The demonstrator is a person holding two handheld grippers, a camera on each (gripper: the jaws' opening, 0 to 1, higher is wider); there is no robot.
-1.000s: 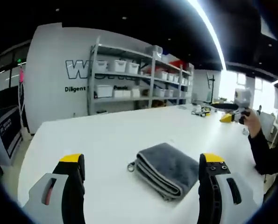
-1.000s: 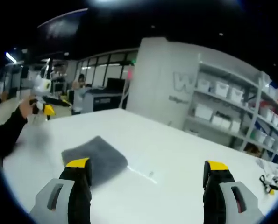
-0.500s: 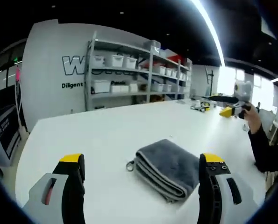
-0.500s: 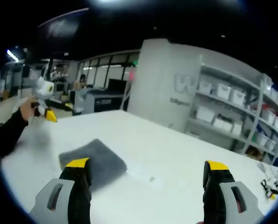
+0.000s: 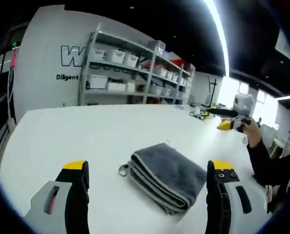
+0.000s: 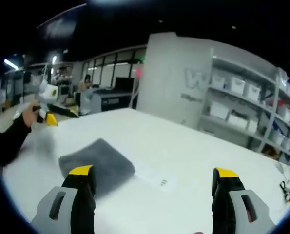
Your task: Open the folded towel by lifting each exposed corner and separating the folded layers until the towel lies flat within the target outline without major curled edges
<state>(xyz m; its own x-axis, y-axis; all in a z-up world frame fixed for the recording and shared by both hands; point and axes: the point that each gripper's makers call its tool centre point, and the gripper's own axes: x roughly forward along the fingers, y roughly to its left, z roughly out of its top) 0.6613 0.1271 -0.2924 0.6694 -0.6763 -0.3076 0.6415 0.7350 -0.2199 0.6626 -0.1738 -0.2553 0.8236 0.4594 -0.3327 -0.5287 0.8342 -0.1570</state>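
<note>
A white table (image 5: 86, 131) carries the grey towel (image 5: 166, 175), folded (hanging loop toward you), lying between your left gripper (image 5: 147, 173) jaws, larger than a second ago. Your right gripper (image 6: 153, 178) hovers beside it. Both grippers' jaws are spread, grasping nothing.

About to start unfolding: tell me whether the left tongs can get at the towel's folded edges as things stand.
Probably yes. The left tongs are open and the grey towel lies just ahead between the jaws, its stacked folds facing them, with bare white table in between.
</note>
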